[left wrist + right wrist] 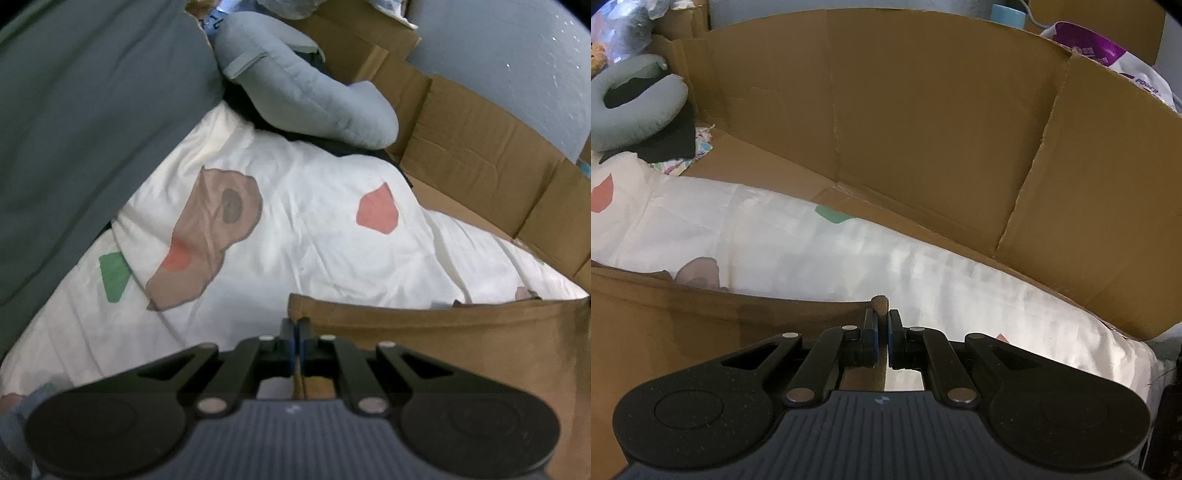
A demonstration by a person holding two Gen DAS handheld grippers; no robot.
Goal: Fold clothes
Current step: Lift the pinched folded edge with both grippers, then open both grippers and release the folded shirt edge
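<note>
the left gripper point(295, 328) has its two fingers pressed almost together, with only a thin slit between the blue pads, and they pinch the upper edge of a brown garment point(443, 347). from that pinch the brown cloth spreads toward 3 o'clock and fills the lower right of the left wrist view, its top hem running nearly level across the frame.

the right gripper point(882, 325) is likewise nearly closed, and a small bunched corner of the same brown garment point(683, 325) pokes up between its fingertips at 12 o'clock. in the right wrist view the cloth stretches away toward 9 o'clock, covering the lower left of the frame.

under and beyond the garment lies a white quilt point(295, 206) printed with coloured patches: a red shape toward 2 o'clock, a green one at 9 o'clock, and a brown bear-like figure in between. the quilt carries on through the right wrist view as a pale band running from 9 o'clock to 4 o'clock.

a grey u-shaped neck pillow point(306, 92) sits at 12 o'clock in the left view, resting on something dark at the far end of the quilt. a large teal-grey fabric point(85, 129) fills the 10 o'clock side. opened cardboard panels point(923, 129) stand beyond the quilt, filling the upper part of the right view. a white and purple bag point(1115, 59) shows over the cardboard at 1 o'clock.
</note>
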